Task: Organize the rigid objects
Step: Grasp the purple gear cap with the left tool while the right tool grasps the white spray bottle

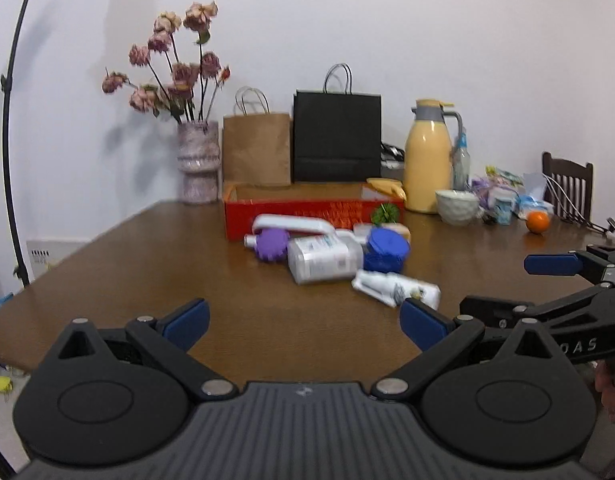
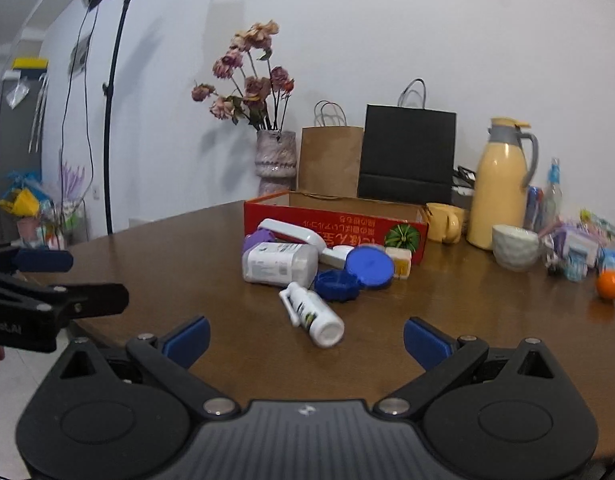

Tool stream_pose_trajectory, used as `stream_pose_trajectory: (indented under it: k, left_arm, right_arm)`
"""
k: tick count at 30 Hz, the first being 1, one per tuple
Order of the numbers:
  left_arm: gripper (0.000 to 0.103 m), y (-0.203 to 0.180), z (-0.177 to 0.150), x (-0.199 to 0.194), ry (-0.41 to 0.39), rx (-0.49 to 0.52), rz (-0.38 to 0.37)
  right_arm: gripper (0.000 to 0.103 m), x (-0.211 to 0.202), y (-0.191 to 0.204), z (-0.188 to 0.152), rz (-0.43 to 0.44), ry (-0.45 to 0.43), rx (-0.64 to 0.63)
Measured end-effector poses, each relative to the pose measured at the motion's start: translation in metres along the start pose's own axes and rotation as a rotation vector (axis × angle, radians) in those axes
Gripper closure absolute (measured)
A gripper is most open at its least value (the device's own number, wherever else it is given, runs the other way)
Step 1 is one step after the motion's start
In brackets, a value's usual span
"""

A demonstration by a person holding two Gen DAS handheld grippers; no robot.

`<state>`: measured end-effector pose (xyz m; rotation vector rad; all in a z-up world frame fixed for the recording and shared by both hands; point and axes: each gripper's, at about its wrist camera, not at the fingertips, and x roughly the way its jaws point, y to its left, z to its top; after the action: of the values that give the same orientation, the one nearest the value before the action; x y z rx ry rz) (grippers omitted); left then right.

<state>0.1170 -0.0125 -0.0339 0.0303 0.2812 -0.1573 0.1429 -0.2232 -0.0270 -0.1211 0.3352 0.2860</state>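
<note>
Both grippers are hovering over the near edge of the brown table (image 2: 487,312), and both are sitting wide apart with nothing between the blue pads. The left gripper (image 1: 303,324) and the right gripper (image 2: 305,338) are well short of the pile.

The pile itself is lying mid-table, right in front of the red cardboard box (image 2: 335,224). The box is standing open at the top, and from these angles only bare brown inner walls are showing, so I can't tell what's lying on its floor. Leaning against its front: a white handled gadget (image 2: 291,234), a purple knobby thing (image 1: 270,244), and a small yellow-and-white box (image 2: 401,262). A white pill bottle (image 2: 279,264) is lying on its side just beside a blue round case (image 2: 349,276), which is sitting flipped open with its lid tilted up; the compartments look empty as far as I can see. Nearest the grippers, a white spray bottle (image 2: 313,316) is lying flat, apart from the rest.

Further back, a vase (image 2: 275,160) is holding dried roses, a brown paper bag (image 2: 331,160) and a black bag (image 2: 407,156) are standing against the wall, and a yellow thermos (image 2: 501,188), a pale bowl (image 2: 515,246) and an orange (image 2: 610,285) are sitting off to the right. Can't see into the bowl or the bags.
</note>
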Motion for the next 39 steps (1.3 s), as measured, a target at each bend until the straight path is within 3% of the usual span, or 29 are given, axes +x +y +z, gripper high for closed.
stream_pose_trajectory:
  k: [4,10,13,15,17,20,27,31,35,39]
  left_arm:
    - [0.000,-0.008,0.010,0.027,-0.001,0.081,0.044]
    - [0.000,0.011,0.029,0.074,0.072,0.010,0.031]
    - [0.000,0.025,0.040,0.099,0.096,-0.039,0.022]
    - [0.000,0.033,0.046,0.115,0.106,-0.062,0.008]
    - [0.000,0.038,0.050,0.129,0.122,-0.079,0.003]
    - [0.000,0.044,0.057,0.152,0.149,-0.094,-0.004]
    - [0.007,0.055,0.072,0.207,0.205,-0.129,-0.011]
    - [0.018,0.066,0.077,0.248,0.281,-0.194,0.002]
    - [0.020,0.068,0.076,0.282,0.359,-0.223,-0.007]
    - [0.040,0.067,0.069,0.304,0.421,-0.221,0.015]
  right_arm:
    - [0.002,0.030,-0.009,0.014,0.031,0.034,-0.014]
    - [0.014,0.068,-0.018,0.024,0.120,0.101,-0.033]
    - [0.028,0.086,-0.018,0.023,0.149,0.144,-0.051]
    - [0.048,0.098,-0.018,0.022,0.170,0.187,-0.054]
    - [0.056,0.110,-0.017,0.019,0.194,0.224,-0.063]
    - [0.076,0.123,-0.016,0.017,0.160,0.246,-0.081]
    - [0.076,0.150,-0.033,0.024,0.141,0.276,0.010]
    - [0.076,0.159,-0.037,0.026,0.105,0.281,0.021]
    - [0.076,0.164,-0.043,0.026,0.087,0.275,0.040]
    - [0.075,0.173,-0.040,0.025,0.096,0.290,0.029]
